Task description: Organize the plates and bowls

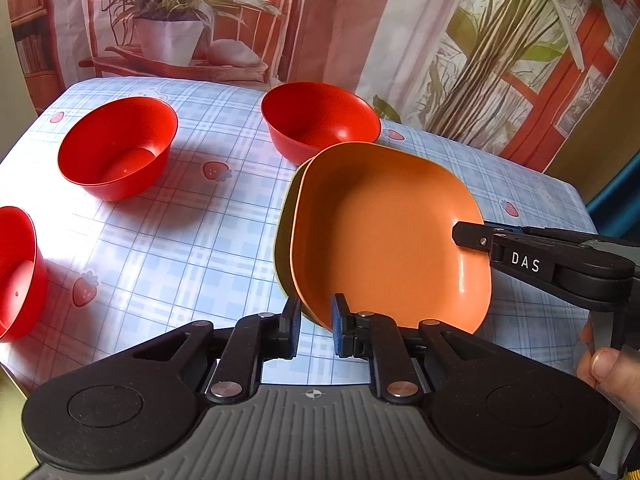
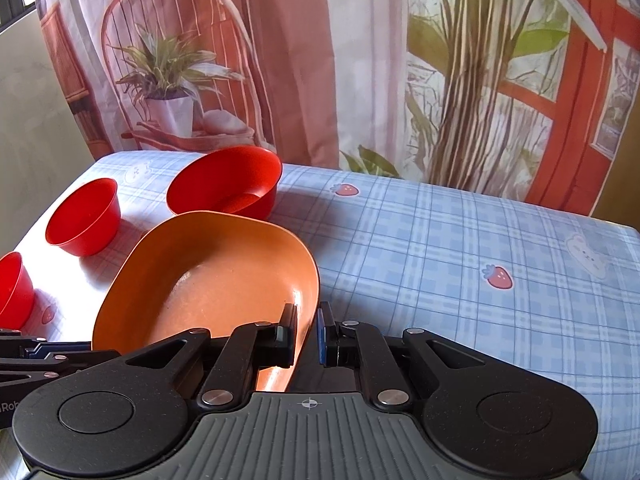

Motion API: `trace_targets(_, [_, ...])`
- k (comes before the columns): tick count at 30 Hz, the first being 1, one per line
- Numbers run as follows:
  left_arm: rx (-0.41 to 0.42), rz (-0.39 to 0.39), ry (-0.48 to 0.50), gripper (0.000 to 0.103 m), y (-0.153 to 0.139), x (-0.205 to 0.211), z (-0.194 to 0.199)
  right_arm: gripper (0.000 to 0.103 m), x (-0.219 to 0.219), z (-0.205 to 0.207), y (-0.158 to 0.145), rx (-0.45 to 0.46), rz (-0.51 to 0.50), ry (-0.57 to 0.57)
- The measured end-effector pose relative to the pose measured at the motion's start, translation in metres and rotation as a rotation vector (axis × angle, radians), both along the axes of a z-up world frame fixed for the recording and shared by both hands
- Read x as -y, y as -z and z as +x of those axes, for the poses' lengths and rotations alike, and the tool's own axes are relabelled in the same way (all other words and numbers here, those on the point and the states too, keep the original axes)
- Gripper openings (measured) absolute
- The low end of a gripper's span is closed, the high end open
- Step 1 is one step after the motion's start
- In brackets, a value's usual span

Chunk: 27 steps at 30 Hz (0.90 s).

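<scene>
Plates: an orange rounded-square plastic plate [image 1: 384, 236] lies nested on an olive-green plate [image 1: 285, 240] of the same shape, of which only the left edge shows; both are tilted above the blue-checked tablecloth with strawberry prints [image 1: 180, 216].
Landmark: every place below is given from the orange plate.
Left gripper [image 1: 316, 326]: at the plate's near edge in the left wrist view; the rims of both plates sit between its jaws, which stand a little apart, and the blue pad [image 1: 340, 328] lies against the orange inner side. Whether the pads press cannot be told.
Right gripper [image 2: 307, 332]: at the plate's right rim, jaws clamped together on that rim, one finger inside the plate and one outside.
Writing: white letters "DAS" [image 1: 526, 262] on the right gripper's arm, seen from the left wrist camera; a partial "Rob" [image 2: 5, 407] on the left gripper's body at the left edge of the right wrist view.
Bowls: three red round plastic bowls stand upright on the cloth, one just behind the plate [image 1: 320, 120], one further left [image 1: 118, 146], one at the far left edge [image 1: 18, 272].
Hand: a thumb [image 1: 606, 364] shows right of the plate, on the right gripper's handle.
Backdrop: behind the plate hangs a curtain printed with a potted plant, a chair and red window frames [image 2: 360, 60].
</scene>
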<state>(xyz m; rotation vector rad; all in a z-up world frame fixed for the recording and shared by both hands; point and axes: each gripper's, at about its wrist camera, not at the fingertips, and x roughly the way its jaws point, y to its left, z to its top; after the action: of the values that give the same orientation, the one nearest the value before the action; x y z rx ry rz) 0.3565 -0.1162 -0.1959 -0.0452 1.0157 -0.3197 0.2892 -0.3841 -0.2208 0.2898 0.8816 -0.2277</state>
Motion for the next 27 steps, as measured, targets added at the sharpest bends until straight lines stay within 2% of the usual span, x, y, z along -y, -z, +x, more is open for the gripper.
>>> trace_targets(14, [-0.006, 0.025, -0.024, 0.017, 0.006, -0.004, 0.011, 0.01, -0.004, 0.021, 0.012, -0.062, -0.026, -0.019])
trace_targets(20, [0.005, 0.048, -0.014, 0.017, 0.009, -0.001, 0.012, 0.01, -0.007, 0.022, 0.015, -0.064, -0.062, -0.026])
trace_targets(27, [0.013, 0.065, 0.008, 0.018, 0.009, -0.001, 0.011, 0.011, -0.004, 0.013, 0.012, -0.038, -0.045, 0.0])
